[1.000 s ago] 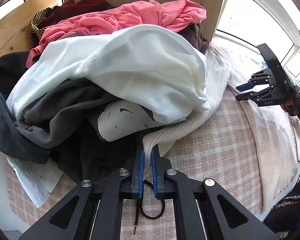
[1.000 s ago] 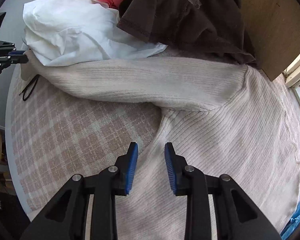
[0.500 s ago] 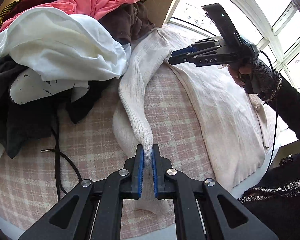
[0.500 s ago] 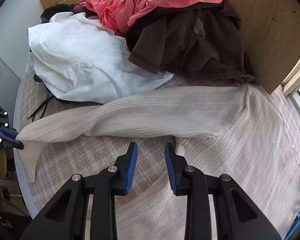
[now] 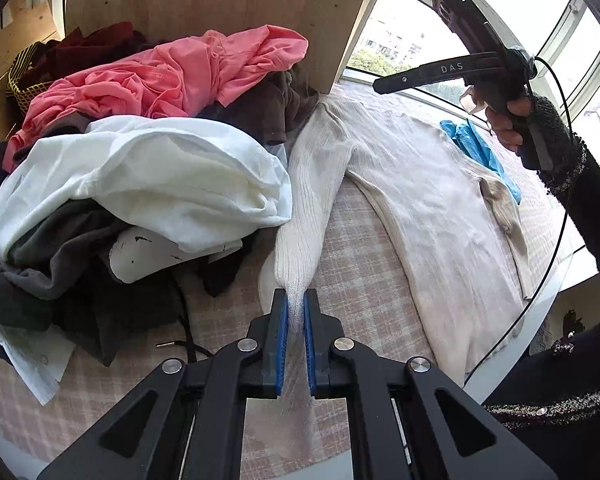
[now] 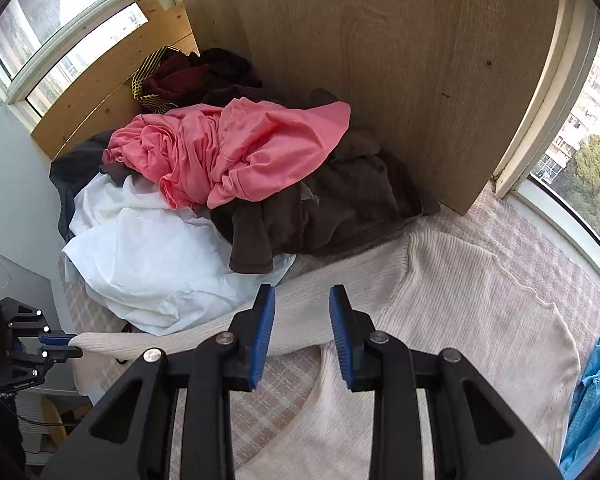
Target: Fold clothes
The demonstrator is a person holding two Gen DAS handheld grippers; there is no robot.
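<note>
Cream ribbed sweater [image 5: 432,208] lies flat on the checked tablecloth [image 5: 364,280], its body near the window-side edge and one sleeve [image 5: 312,208] running long from the shoulder by the wooden panel [image 6: 400,72] out to the near edge. The left gripper [image 5: 295,312] is clamped on the sleeve's cuff. The right gripper [image 6: 302,320] hovers above the sleeve, jaws apart and empty, beside the clothes pile [image 6: 204,200].

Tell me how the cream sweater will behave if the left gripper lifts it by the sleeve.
The cream sweater is probably floppy: its sleeve sags from the left gripper. The ribbed knit will likely stretch. The body may drag across the checked cloth rather than rise.
</note>
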